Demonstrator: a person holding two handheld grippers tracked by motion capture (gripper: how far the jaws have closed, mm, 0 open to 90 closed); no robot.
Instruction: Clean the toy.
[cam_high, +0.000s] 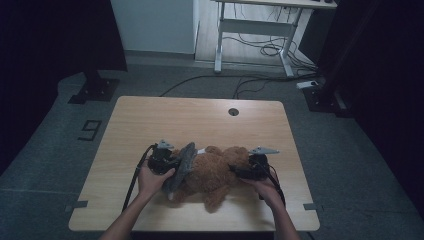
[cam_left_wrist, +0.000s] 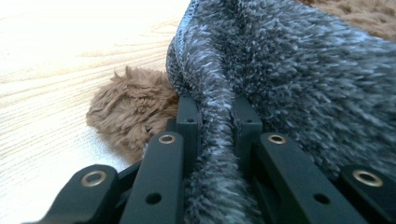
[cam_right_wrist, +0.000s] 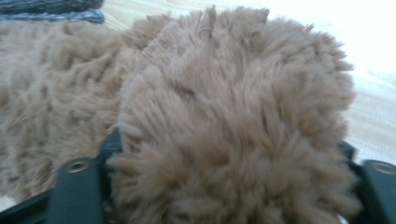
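Teddy bear (cam_high: 212, 172) mid-table — grey garment (cam_high: 181, 165) pinched, edges roomy.

Brown plush bear (cam_high: 215, 175), mottled grey fuzzy cloth (cam_left_wrist: 289, 70), pale wood-grain table (cam_high: 150, 125), black jaws

Dim room; grey floor (cam_high: 45, 150); white desk frame (cam_high: 260, 30) behind wooden table (cam_high: 165, 115).

Left gripper (cam_high: 172, 165) jaws pinched tight, pointing inward; right gripper (cam_high: 239, 172) jaws partly spread, facing left one; both forearms low.
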